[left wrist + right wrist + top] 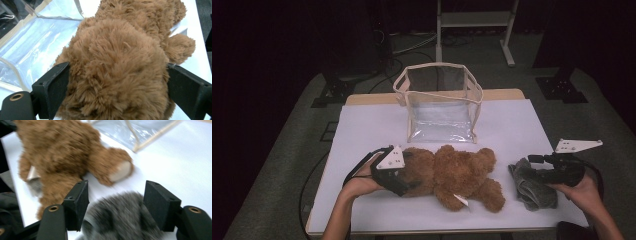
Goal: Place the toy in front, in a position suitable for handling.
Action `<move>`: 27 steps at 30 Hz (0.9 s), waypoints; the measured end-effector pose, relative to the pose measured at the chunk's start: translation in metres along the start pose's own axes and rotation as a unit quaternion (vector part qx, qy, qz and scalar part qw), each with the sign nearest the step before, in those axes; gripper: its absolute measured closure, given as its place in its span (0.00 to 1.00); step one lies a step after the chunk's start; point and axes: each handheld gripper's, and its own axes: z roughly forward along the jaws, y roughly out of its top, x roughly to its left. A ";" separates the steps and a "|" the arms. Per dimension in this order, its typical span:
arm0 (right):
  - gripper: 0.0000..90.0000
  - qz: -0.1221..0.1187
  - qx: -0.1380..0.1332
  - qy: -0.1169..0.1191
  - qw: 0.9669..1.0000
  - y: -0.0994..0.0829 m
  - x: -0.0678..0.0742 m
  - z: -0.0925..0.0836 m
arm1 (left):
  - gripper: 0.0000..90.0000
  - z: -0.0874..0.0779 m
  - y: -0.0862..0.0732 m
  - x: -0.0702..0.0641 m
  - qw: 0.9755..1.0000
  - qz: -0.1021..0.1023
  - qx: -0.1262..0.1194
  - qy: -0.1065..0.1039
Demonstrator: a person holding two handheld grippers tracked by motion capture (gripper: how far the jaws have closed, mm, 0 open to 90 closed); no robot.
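Note:
A brown teddy bear [452,172] lies on its side on the white table top [522,125], head to the left. My left gripper [409,172] is shut on the bear's head; in the left gripper view the fur [120,62] bulges between the two black jaws, which touch it on both sides. At the right a small grey plush toy [532,192] lies on the table. My right gripper [532,167] stands open over it; in the right gripper view the grey fur [117,220] lies low between the spread jaws, apart from both pads. The bear's foot [120,171] is just beyond.
A clear plastic bag with cream trim [439,102] stands open-topped behind the bear, near the table's far edge. A metal stand [474,22] rises on the floor beyond. The table's front edge runs just below both hands.

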 end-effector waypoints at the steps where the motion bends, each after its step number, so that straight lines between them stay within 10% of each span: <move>1: 0.37 -0.006 -0.005 0.012 1.000 0.004 0.004 0.002 | 0.11 -0.001 -0.001 0.000 1.000 -0.001 -0.001 0.001; 13: 0.29 -0.066 -0.013 0.118 0.991 0.037 0.045 0.045 | 0.09 -0.005 -0.011 0.001 1.000 -0.013 -0.007 -0.005; 27: 0.23 -0.111 0.003 0.150 0.983 0.051 0.067 0.093 | 0.04 0.003 -0.027 0.005 0.999 -0.042 0.007 -0.014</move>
